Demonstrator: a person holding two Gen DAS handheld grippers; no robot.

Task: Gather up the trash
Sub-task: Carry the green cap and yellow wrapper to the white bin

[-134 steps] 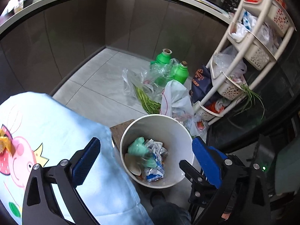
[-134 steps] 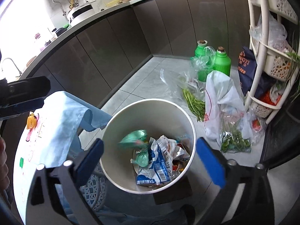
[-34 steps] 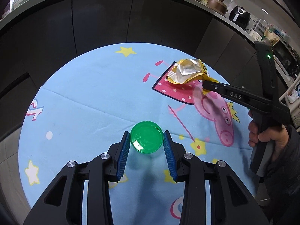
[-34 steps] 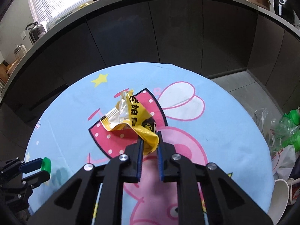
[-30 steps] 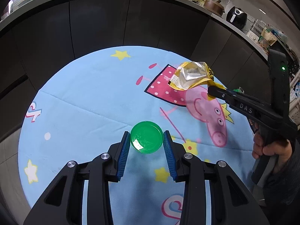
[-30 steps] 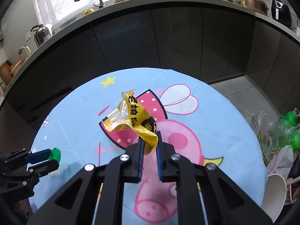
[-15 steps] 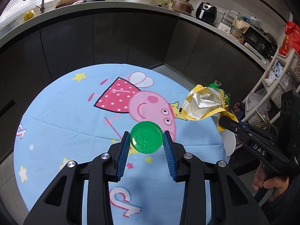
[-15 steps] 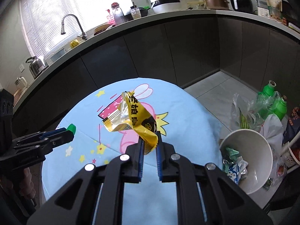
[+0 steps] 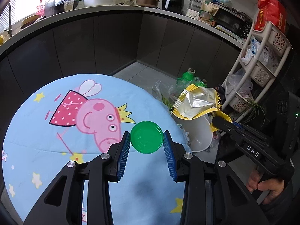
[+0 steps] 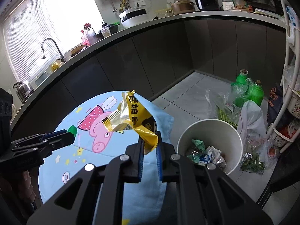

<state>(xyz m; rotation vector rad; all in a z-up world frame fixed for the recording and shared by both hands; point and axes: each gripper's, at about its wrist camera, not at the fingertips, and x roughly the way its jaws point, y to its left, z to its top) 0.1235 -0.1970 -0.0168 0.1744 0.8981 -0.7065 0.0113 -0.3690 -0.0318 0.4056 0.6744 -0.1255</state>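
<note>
Green lid (image 9: 146, 137) sits clamped edgewise in the left gripper (image 9: 146, 146) above the table (image 9: 37, 131); right gripper (image 10: 150, 150) pinches the wrapper (image 10: 135, 118) by one corner. Bin (image 10: 210, 123) waits at four o'clock. A light wrapper released early could flutter past the rim.

Green bottles (image 10: 249, 90) on floor nr white rack (image 9: 260, 60) & kettle (image 10: 22, 91)

Glossy translucent green plastic for the lid (image 9: 146, 139), crinkled shiny foil inside a yellow printed wrapper (image 10: 131, 116), soft matt cloth over the tabletop (image 9: 56, 131), smooth matt white bin (image 10: 210, 129), ribbed blue pads (image 9: 125, 153) on matt black plastic tongs (image 9: 146, 144).
</note>
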